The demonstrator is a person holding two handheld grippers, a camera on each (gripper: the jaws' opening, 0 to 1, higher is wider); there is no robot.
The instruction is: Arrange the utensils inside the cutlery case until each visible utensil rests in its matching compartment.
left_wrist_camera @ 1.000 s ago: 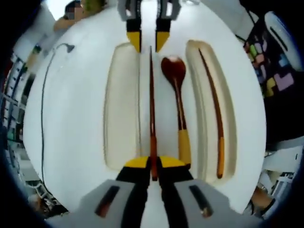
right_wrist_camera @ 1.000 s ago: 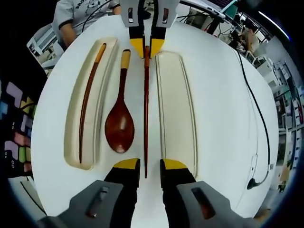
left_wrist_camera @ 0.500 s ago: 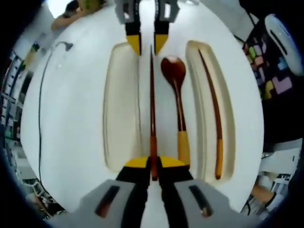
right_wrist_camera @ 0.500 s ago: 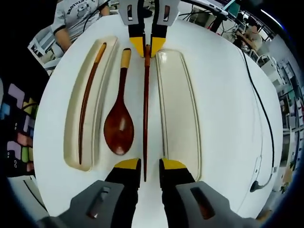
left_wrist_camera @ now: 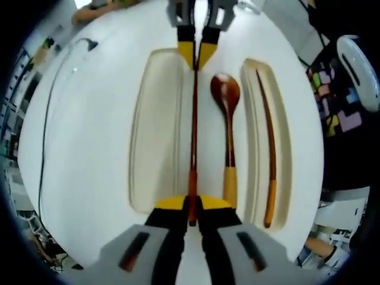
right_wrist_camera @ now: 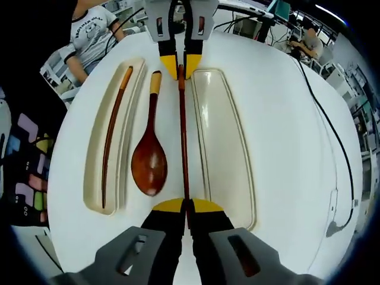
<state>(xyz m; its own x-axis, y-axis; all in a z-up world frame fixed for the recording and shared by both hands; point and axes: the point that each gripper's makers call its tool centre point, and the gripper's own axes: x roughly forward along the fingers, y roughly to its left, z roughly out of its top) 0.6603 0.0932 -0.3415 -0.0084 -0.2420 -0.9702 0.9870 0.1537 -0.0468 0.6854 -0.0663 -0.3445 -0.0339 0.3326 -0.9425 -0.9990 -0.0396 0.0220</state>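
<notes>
1. White round table [right_wrist_camera: 285, 119]; black cable [right_wrist_camera: 332, 148] along its right edge; seated person [right_wrist_camera: 95, 35] far left.
2. Left gripper [left_wrist_camera: 191, 209] clenched on chopstick [left_wrist_camera: 193, 130] between spoon [left_wrist_camera: 227, 113] and empty case tray [left_wrist_camera: 155, 130].
3. Right gripper [right_wrist_camera: 186, 208], apart a second ago, now clamped on the chopstick's other end.

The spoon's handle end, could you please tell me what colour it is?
Yellow, on a dark red-brown spoon; clearest in the right gripper view.

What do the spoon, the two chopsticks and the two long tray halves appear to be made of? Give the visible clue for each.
Spoon: probably lacquered wood, glossy red-brown bowl with a highlight, yellow handle end.
Held chopstick: same dark red-brown, likely lacquered wood.
Chopstick in tray: same colour, orange-yellow tip.
Case halves: smooth cream, moulded rounded rims, likely plastic; could be glazed ceramic.
</notes>
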